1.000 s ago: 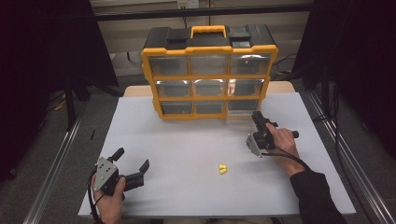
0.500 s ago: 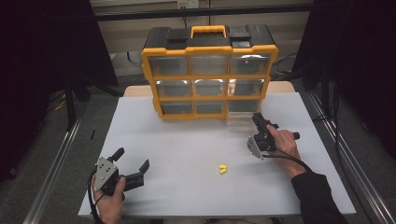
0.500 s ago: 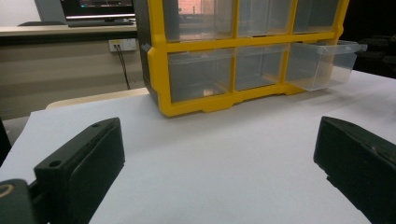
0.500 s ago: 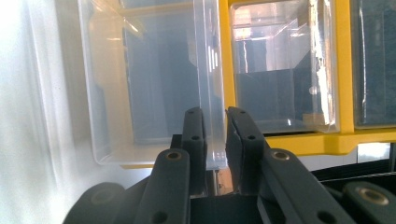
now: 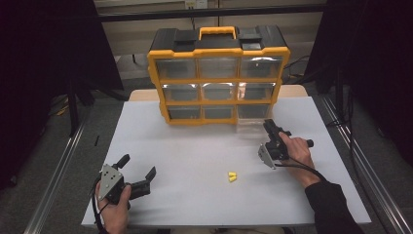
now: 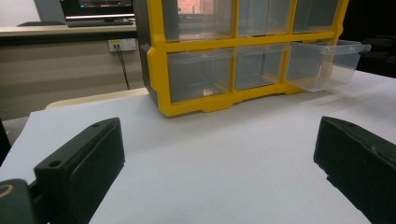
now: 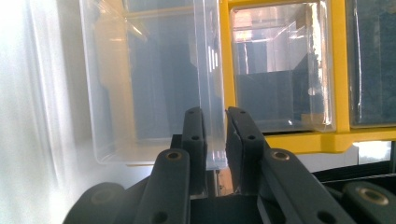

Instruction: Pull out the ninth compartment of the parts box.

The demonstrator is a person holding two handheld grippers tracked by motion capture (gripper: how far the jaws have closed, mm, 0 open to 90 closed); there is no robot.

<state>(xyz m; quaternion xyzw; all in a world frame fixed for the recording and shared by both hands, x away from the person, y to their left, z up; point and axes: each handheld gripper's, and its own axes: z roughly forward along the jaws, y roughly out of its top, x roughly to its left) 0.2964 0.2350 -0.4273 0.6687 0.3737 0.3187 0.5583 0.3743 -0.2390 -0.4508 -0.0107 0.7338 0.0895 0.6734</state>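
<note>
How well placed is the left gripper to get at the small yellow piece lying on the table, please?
Probably well placed. The left gripper rests with its jaws wide open, and bare white table lies between it and the small yellow piece. The right gripper is busy at the clear drawer, away from that path.

My right gripper (image 5: 269, 127) covers the front lip of the clear drawer (image 5: 251, 124) in the high view, so I cannot tell there how my pads sit on it. The small yellow thing (image 5: 232, 177) on the table (image 5: 195, 161) is too small to name. The organiser (image 6: 243, 51) is cut off by the top edge in my left gripper view
</note>
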